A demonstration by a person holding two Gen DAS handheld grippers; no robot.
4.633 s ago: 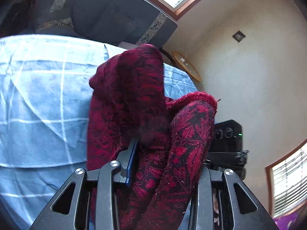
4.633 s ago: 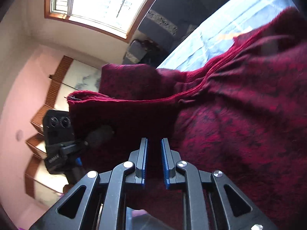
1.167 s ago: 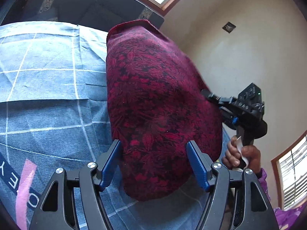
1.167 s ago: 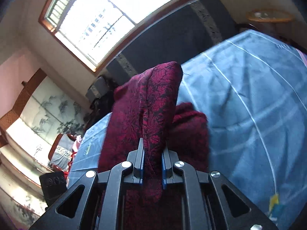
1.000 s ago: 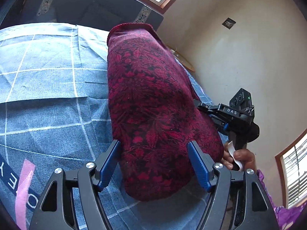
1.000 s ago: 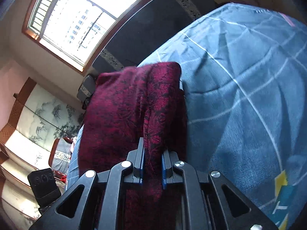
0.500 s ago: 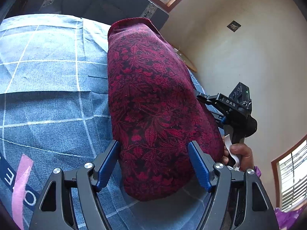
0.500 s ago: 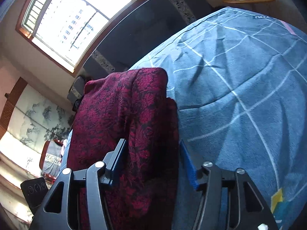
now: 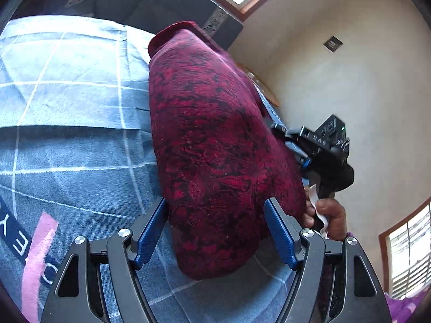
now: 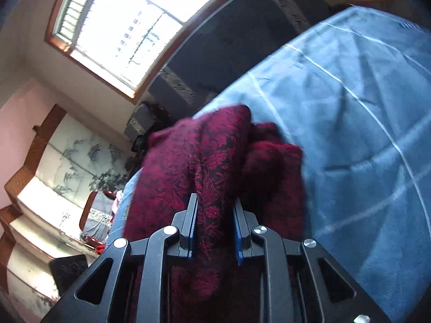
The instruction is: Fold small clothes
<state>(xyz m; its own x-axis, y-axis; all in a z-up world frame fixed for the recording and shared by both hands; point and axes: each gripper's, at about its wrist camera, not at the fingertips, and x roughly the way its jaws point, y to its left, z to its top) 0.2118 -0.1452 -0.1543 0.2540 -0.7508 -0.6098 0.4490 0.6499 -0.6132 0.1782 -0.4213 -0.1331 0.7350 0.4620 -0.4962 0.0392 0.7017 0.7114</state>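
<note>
White block letters, seemingly "O", "E", "Y", on a dark band beside a pink stripe of the blue checked bedsheet (image 9: 67, 123); small lettering on the black handheld right gripper (image 9: 320, 145), unreadable.

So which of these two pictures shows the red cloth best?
The left wrist view: the red cloth lies nearly whole on the blue bedspread, between the open left tongs. The right wrist view is blurred; it shows only a bunched fold between the closing right tongs.
</note>
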